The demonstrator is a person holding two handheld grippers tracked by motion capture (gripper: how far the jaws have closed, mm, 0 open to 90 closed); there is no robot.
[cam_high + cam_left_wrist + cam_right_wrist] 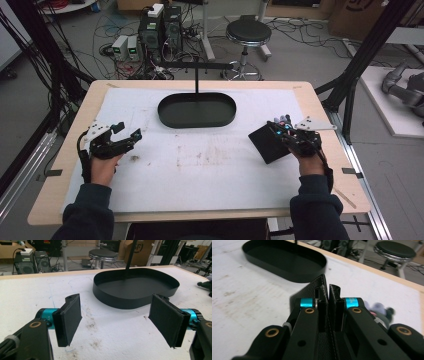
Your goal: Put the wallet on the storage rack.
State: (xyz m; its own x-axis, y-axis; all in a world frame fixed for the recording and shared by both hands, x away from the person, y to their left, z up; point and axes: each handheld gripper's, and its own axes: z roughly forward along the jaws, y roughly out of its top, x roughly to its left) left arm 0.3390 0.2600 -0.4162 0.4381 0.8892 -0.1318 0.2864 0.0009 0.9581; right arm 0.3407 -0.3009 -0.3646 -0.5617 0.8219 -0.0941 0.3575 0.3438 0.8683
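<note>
The right gripper (281,131) has its fingers (322,305) pinched on a flat black leather wallet (268,142), held at the bench's (200,170) three o'clock side, just beside small coloured items (283,119). The left gripper (122,134) rests at nine o'clock, fingers (68,318) spread wide and holding nothing. A black oval tray (197,110) sits toward twelve o'clock.

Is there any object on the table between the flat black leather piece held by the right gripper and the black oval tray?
Nothing visible does. The right gripper is shut on the flat black leather piece, and bare white mat lies between it and the black oval tray.
</note>
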